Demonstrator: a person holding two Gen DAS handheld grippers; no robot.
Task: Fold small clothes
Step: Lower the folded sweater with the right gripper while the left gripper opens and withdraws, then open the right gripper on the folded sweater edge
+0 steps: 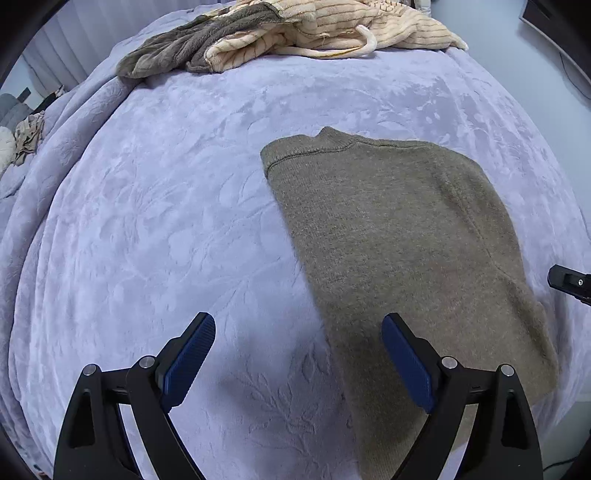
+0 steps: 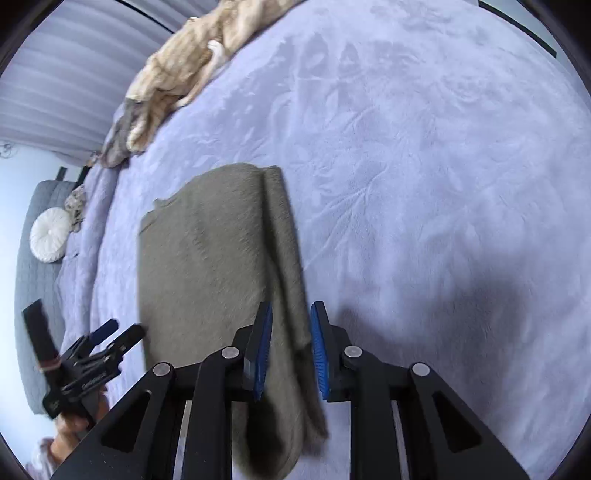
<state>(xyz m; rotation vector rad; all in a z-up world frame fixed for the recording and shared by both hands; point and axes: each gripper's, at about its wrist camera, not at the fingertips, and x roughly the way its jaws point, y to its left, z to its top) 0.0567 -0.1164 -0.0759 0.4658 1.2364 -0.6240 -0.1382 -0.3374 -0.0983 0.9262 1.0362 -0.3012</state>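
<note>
An olive-brown knit sweater point(image 1: 399, 236) lies partly folded on the lavender bed cover point(image 1: 166, 206), collar at the far end. My left gripper point(image 1: 299, 332) is open and empty just above the sweater's near left edge. In the right wrist view the sweater point(image 2: 207, 266) has a folded sleeve strip along its right side. My right gripper point(image 2: 291, 332) hovers over that strip with its jaws part open and a gap around the cloth. The left gripper also shows in the right wrist view point(image 2: 118, 332).
A heap of cream striped and grey-brown fleece clothes point(image 1: 280, 33) lies at the far edge of the bed, also in the right wrist view point(image 2: 177, 74). A white round cushion point(image 2: 50, 234) sits on a grey seat beside the bed.
</note>
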